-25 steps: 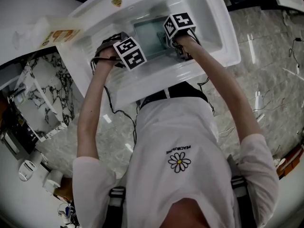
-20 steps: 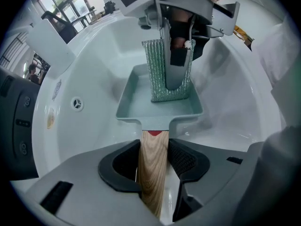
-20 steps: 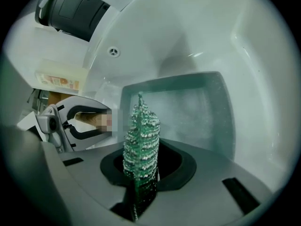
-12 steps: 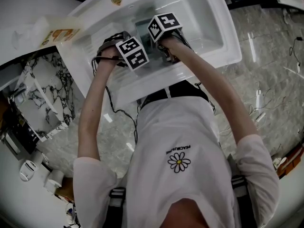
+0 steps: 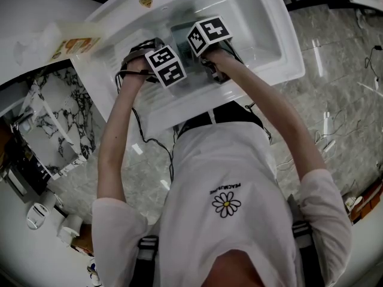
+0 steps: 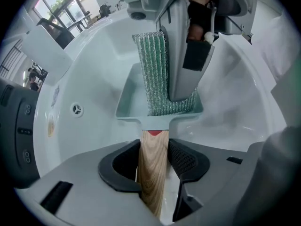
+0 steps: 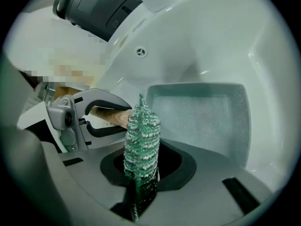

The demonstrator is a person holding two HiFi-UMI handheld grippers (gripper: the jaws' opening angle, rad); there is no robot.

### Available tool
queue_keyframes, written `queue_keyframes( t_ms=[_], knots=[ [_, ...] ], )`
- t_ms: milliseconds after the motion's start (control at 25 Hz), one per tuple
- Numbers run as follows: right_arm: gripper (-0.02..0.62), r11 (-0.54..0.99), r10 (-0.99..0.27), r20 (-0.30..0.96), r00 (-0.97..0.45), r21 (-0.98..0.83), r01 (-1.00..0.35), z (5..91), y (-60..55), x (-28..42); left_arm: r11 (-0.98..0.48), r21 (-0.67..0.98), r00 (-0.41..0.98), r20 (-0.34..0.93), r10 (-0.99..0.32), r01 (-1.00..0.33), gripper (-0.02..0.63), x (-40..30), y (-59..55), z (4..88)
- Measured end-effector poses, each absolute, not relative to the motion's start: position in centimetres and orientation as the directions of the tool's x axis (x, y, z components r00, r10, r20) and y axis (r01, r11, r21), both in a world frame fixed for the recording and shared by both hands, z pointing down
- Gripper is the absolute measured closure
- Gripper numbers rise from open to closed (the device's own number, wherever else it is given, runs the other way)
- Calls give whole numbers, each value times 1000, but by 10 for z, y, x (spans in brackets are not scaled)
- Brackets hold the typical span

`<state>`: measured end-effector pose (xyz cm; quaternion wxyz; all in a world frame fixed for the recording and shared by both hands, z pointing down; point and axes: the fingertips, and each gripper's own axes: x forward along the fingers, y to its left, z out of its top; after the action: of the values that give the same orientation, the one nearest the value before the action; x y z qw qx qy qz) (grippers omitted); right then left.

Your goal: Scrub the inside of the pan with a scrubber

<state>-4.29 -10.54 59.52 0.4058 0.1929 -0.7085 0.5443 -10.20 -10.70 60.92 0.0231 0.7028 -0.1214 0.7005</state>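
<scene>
Left hand-held gripper (image 6: 154,157): clamps handle (image 6: 151,192) of pan (image 6: 128,100), lower centre.
Right hand-held gripper (image 7: 142,173): pinches scrubber (image 7: 141,140), frame centre.
Pan: in sink (image 5: 263,17), upper centre of head view.
Scrubber: inside pan.

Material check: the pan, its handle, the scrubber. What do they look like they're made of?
The pan is pale mint and matte with fine speckles, which suggests coated or enamelled metal, though that is unconfirmed. The handle looks like wood or a wood-look finish, with visible grain lines. The scrubber is green woven mesh with glinting silvery threads, probably synthetic.
</scene>
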Motion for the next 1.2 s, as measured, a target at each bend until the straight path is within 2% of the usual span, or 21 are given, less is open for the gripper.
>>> queue_keyframes(
  t_ms=[160, 480, 880, 1200],
  knots=[
    [532, 365, 128, 793, -595, -596, -716, 590, -109, -38, -974, -160, -28, 987, -158, -162, 413, -103, -116, 612],
    [532, 324, 58, 799, -599, -583, -746, 596, -124, -32, -984, -169, -33, 985, -167, -51, 411, -101, -141, 619],
    [532, 279, 36, 787, -616, -600, -750, 600, -140, -34, -981, -193, -53, 980, -192, -22, 403, -111, -164, 624],
    [532, 298, 43, 790, -611, -594, -747, 598, -143, -37, -947, -319, -53, 947, -316, -46, 341, -120, -177, 619]
  ],
)
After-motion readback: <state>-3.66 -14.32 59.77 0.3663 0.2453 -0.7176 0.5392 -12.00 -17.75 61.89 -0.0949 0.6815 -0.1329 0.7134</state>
